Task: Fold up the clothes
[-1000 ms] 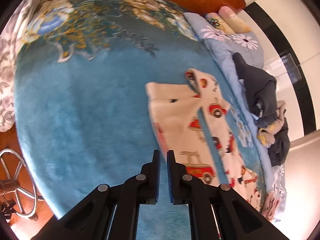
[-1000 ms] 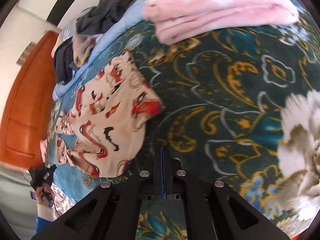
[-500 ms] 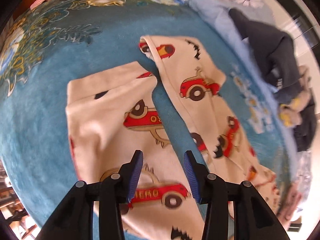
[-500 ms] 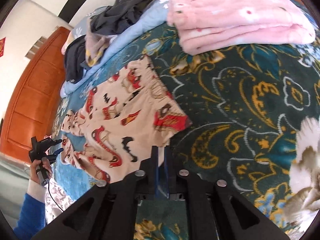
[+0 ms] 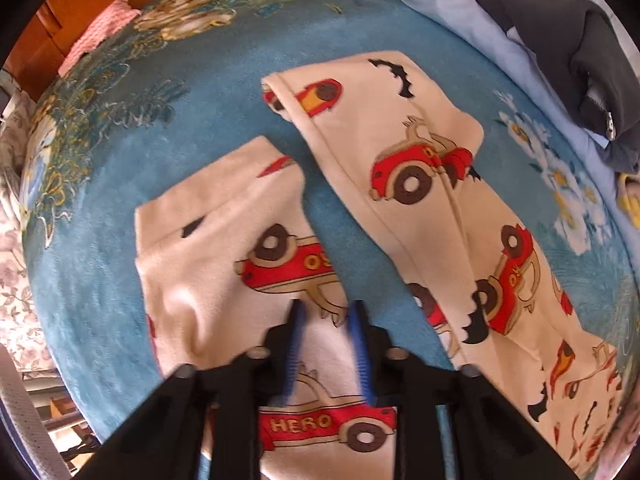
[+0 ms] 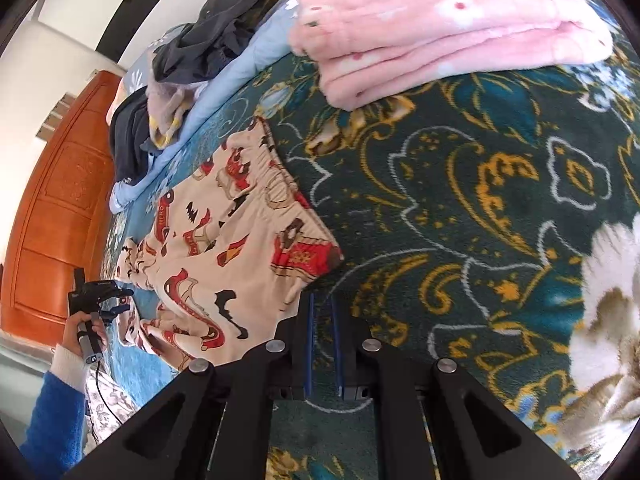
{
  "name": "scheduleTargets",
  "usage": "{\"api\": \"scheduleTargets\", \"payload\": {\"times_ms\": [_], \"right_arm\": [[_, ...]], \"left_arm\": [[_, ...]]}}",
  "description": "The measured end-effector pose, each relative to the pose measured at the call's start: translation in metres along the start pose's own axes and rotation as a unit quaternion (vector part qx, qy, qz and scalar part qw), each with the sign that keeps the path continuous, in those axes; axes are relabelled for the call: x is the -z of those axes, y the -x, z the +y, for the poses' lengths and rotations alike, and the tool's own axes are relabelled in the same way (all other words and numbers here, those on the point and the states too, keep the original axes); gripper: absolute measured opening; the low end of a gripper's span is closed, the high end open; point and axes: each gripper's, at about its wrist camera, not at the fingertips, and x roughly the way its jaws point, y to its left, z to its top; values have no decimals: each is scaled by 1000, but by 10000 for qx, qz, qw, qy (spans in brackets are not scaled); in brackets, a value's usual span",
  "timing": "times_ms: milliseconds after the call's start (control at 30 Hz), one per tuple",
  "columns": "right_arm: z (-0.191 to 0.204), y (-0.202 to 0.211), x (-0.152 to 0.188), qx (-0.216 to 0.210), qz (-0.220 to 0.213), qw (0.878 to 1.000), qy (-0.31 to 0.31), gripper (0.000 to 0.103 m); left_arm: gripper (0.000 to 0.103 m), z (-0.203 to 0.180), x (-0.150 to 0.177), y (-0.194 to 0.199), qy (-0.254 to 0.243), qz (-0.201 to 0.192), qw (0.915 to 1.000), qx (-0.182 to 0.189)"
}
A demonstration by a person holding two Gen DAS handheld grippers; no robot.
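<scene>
Our left gripper (image 5: 326, 312) spread over the near leg of the car-print trousers (image 5: 420, 184) flat on the blue blanket (image 5: 100, 272), our right gripper (image 6: 322, 304) slightly parted beside their waistband, pink folded blanket (image 6: 440, 32) far, dark clothes pile (image 6: 208, 48) far left.

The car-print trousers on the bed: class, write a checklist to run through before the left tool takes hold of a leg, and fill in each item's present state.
1. Left tool open: ok, a clear gap between its blue pads.
2. Left tool over the trousers: ok, it sits above the near leg.
3. Legs lie flat and apart: ok, blue blanket shows between them.
4. Cloth already between the pads: cannot tell.
5. Right tool free: ok, nearly closed with nothing in it, beside the waistband.
6. Pink folded blanket clear of the trousers: ok.
</scene>
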Motion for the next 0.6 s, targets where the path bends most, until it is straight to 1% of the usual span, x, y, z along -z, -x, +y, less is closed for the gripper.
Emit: {"api": "scheduleTargets", "payload": {"times_ms": [33,67,167,200,233,300,367,400,467,500,533,567,600], "right_arm": [[1,-1,0,-7,13,10000,21,8],[1,-2,1,-15,22,10000,29,8],[-2,-1,2,-46,14,10000,-43,8],[-3,-1,2,-47,4,10000,-61,8],[-3,0,2,-48,-9,10000,-76,8],[-4,2,2,-62,-38,9999,-104,8],[-2,2,2,-88,-47,9999,-117,8],[-1,2,1,-109,-48,9999,-107,8],[3,3,1,-141,-68,9999,-53,8],[5,3,1,-155,-82,9998,-18,8],[7,4,1,-167,-95,9998,10,8],[7,5,1,-173,-111,9998,24,8],[7,6,2,-177,-126,9998,21,8]], "left_arm": [[8,5,2,1,75,-41,9999,77],[4,11,4,2,151,-75,9997,161],[3,27,9,10,364,-147,9978,537],[3,30,9,17,412,-204,9964,719],[3,32,7,29,449,-307,9932,1027],[3,32,3,53,413,-552,9861,1514],[3,31,-6,91,267,-973,9726,2096],[3,31,-14,114,225,-1236,9608,2470],[3,46,-23,157,224,-1750,9269,3311],[3,54,-28,169,257,-1940,9137,3562],[4,66,-28,176,305,-2121,9045,3687],[4,79,-26,179,368,-2255,9005,3701],[4,95,-22,173,460,-2308,9059,3522]]}}
